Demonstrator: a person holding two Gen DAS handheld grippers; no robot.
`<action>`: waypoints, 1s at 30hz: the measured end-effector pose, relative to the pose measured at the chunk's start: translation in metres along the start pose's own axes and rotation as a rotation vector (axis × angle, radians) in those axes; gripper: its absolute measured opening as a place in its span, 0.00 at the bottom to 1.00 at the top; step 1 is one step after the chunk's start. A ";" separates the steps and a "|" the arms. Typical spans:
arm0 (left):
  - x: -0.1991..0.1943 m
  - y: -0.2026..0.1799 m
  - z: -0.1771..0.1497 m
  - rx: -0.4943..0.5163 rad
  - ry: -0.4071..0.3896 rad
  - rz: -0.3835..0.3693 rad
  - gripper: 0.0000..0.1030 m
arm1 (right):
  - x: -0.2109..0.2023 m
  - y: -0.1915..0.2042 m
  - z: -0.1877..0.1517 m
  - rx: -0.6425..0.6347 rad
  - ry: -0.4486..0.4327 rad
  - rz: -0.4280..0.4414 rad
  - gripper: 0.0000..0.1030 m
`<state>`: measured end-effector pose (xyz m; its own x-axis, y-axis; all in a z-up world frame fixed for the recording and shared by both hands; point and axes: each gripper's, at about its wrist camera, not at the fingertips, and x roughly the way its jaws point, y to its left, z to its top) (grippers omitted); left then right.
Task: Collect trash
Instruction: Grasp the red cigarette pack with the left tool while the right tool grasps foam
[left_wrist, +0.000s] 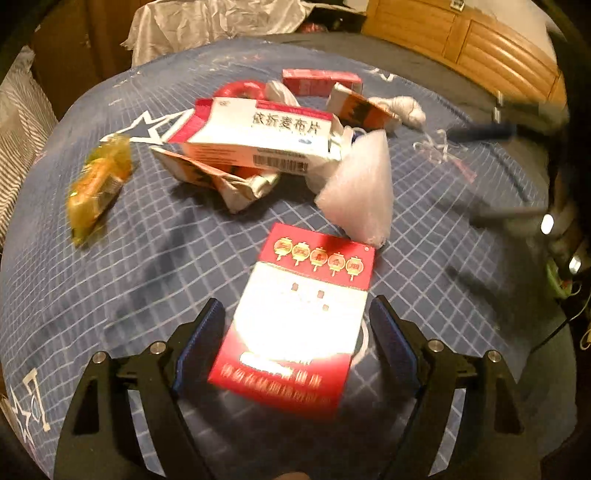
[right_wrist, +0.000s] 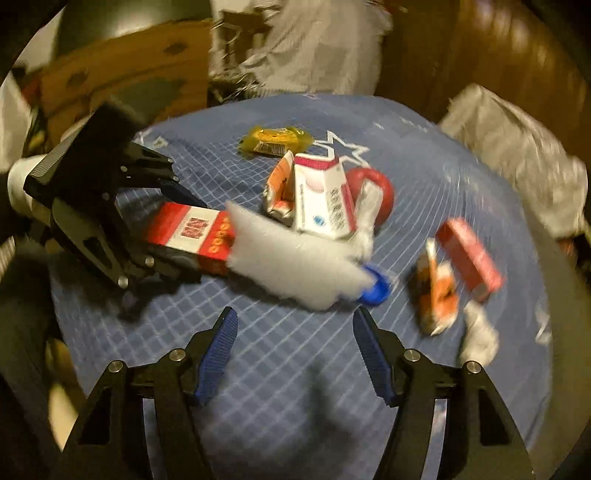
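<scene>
L gripper (left_wrist: 297, 328) tilts down over the blue checked cloth (left_wrist: 110, 280), jaws apart astride a red-white carton (left_wrist: 295, 321), pads not touching it. Beyond: yellow wrapper (left_wrist: 98, 184), white-pink box (left_wrist: 255, 136), white foam piece (left_wrist: 358, 188). R gripper (right_wrist: 295, 343) angled down, jaws apart w/ nothing between; blue cap (right_wrist: 376, 286) just ahead.

Black left gripper (left_wrist: 297, 328) with blue ribbed fingers (left_wrist: 201, 345), silver screws
</scene>
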<state>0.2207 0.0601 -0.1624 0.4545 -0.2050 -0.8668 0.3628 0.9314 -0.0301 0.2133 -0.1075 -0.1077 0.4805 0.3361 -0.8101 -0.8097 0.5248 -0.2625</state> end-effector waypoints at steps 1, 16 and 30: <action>0.001 0.000 0.000 -0.008 -0.009 0.003 0.71 | 0.002 -0.001 0.005 -0.031 0.006 -0.005 0.64; -0.028 0.048 -0.037 -0.159 -0.043 0.103 0.58 | 0.060 0.013 0.030 -0.198 0.071 -0.087 0.54; -0.045 0.035 -0.070 -0.190 -0.086 0.106 0.58 | 0.025 -0.002 0.017 0.195 0.191 0.148 0.66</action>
<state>0.1565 0.1225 -0.1593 0.5522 -0.1205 -0.8250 0.1532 0.9873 -0.0418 0.2329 -0.0869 -0.1179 0.2746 0.2767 -0.9209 -0.7773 0.6277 -0.0432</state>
